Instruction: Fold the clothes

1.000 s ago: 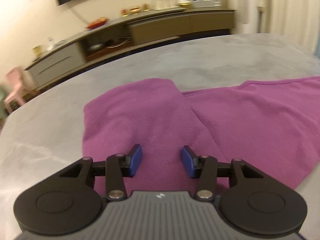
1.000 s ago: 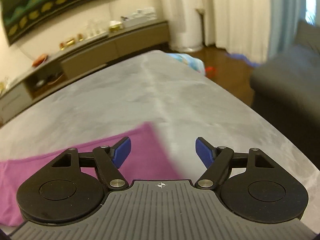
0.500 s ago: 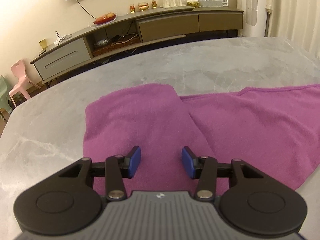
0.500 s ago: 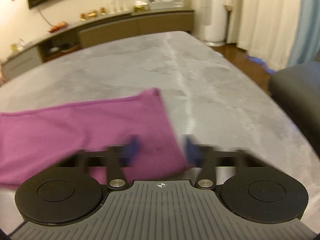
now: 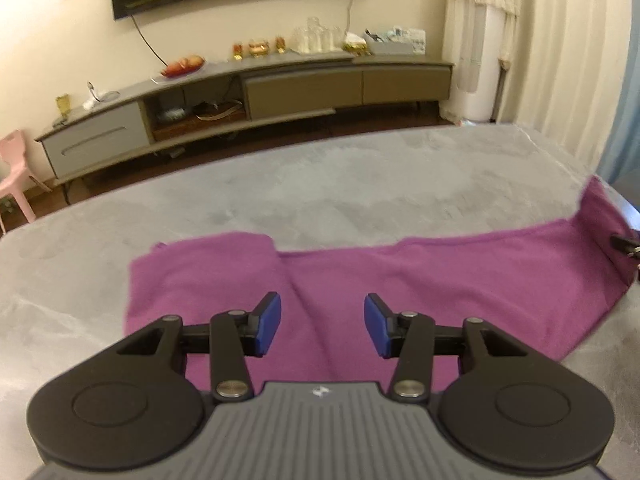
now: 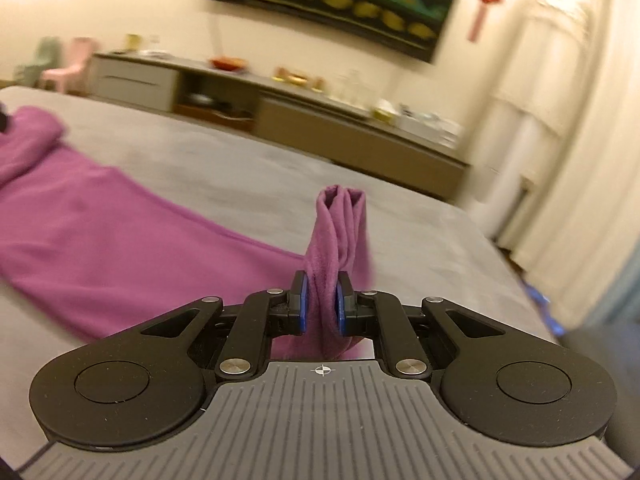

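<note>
A purple garment (image 5: 440,280) lies spread across the grey table (image 5: 360,184), with a folded part at its left end. My left gripper (image 5: 322,320) hovers just above the garment's middle, open, with nothing between its blue pads. In the right wrist view my right gripper (image 6: 322,300) is closing its jaws on the garment's right end (image 6: 340,224). That end stands up bunched between the pads, lifted off the table. The rest of the garment (image 6: 100,232) trails away to the left on the table.
A long low sideboard (image 5: 280,88) with dishes and glasses stands along the far wall. A pink child's chair (image 5: 16,168) is at the far left, and white curtains (image 5: 560,60) hang at the right. The table's right edge (image 6: 516,280) runs close to my right gripper.
My right gripper swept left over the garment's end, rolled, closed on it and raised the end. My left gripper rose slightly and stayed open.
</note>
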Demonstrator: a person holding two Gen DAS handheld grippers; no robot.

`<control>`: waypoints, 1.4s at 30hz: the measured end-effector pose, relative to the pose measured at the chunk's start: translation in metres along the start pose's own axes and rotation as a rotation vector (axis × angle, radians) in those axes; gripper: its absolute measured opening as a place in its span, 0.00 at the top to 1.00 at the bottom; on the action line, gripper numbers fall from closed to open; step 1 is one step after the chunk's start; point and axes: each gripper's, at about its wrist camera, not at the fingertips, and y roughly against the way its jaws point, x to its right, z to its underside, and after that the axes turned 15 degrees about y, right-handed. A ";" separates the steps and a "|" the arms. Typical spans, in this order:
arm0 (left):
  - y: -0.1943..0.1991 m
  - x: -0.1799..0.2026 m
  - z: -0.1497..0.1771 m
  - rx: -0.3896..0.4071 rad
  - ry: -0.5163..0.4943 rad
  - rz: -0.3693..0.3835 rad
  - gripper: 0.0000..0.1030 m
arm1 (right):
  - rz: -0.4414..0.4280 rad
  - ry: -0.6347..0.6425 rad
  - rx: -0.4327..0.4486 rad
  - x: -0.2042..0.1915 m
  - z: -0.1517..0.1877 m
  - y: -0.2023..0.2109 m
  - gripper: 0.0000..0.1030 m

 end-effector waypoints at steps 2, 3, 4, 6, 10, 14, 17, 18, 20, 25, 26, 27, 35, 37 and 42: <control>-0.006 0.008 0.004 -0.029 0.000 0.023 0.55 | -0.093 -0.003 0.002 -0.017 -0.004 -0.010 0.59; -0.010 0.012 0.006 -0.044 0.000 0.035 0.55 | -0.139 -0.014 -0.008 -0.017 -0.005 -0.004 0.52; -0.012 0.016 0.008 -0.057 0.002 0.053 0.55 | -0.155 -0.057 0.007 -0.007 -0.006 0.001 0.48; -0.013 0.024 0.013 -0.075 0.013 0.106 0.55 | -0.186 -0.145 0.036 0.012 -0.008 0.011 0.50; -0.014 0.047 0.020 -0.093 0.067 0.227 0.52 | -0.202 -0.329 0.058 0.063 0.006 0.039 0.55; -0.032 0.090 0.023 -0.102 0.117 0.272 0.52 | -0.240 -0.408 -0.043 0.082 0.032 0.026 0.79; -0.055 0.118 0.025 -0.139 0.208 0.304 0.52 | -0.306 -0.308 -0.119 0.057 0.039 -0.005 0.79; -0.063 0.125 0.025 -0.158 0.255 0.323 0.49 | -0.288 -0.285 -0.105 0.056 0.039 -0.004 0.79; -0.079 0.141 0.026 -0.186 0.315 0.344 0.44 | -0.290 -0.372 -0.082 0.072 0.041 -0.003 0.68; -0.106 0.179 0.030 -0.240 0.317 0.342 0.42 | -0.264 -0.533 -0.076 0.097 0.060 0.007 0.58; -0.110 0.185 0.031 -0.240 0.311 0.341 0.41 | -0.271 -0.557 -0.083 0.100 0.063 0.003 0.57; -0.111 0.189 0.032 -0.226 0.302 0.336 0.40 | -0.279 -0.579 -0.087 0.102 0.066 0.001 0.57; -0.089 0.188 0.033 -0.119 0.374 0.313 0.90 | -0.307 -0.649 -0.063 0.115 0.065 0.023 0.47; -0.081 0.180 0.034 -0.101 0.401 0.302 0.90 | -0.315 -0.636 -0.055 0.113 0.063 0.027 0.47; -0.080 0.170 0.039 -0.101 0.344 0.167 0.89 | -0.375 -0.555 -0.104 0.095 0.061 0.019 0.64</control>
